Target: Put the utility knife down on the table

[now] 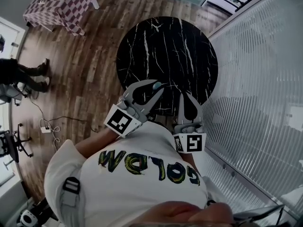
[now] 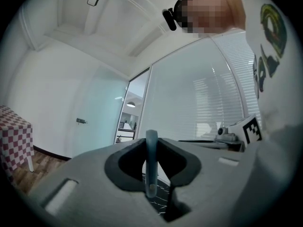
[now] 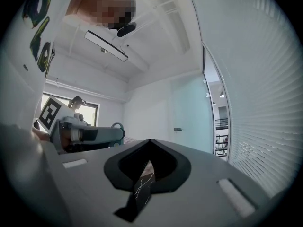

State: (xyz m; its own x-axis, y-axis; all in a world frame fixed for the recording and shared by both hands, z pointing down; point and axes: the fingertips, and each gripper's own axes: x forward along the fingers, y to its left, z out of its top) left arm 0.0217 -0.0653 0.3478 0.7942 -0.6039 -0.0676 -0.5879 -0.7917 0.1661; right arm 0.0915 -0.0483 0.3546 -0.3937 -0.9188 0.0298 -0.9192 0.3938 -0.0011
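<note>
In the head view my left gripper point(image 1: 152, 90) hangs over the near edge of the round black marble table point(image 1: 165, 46), shut on a blue-grey utility knife point(image 1: 157, 85) at its tips. In the left gripper view the knife point(image 2: 151, 169) stands upright, pinched between the dark pads of the left gripper point(image 2: 151, 142). My right gripper point(image 1: 184, 96) sits just to its right above the table's near rim, its jaws closed together and holding nothing. In the right gripper view the right gripper point(image 3: 150, 142) meets at its tips, with the marble table point(image 3: 144, 183) showing through the gap below.
A frosted glass wall with blinds point(image 1: 265, 70) runs close along the table's right side. A table with a checkered cloth point(image 1: 61, 6) stands at the far left. A power strip and cable point(image 1: 46, 128) lie on the wood floor, near another person's legs point(image 1: 23, 74).
</note>
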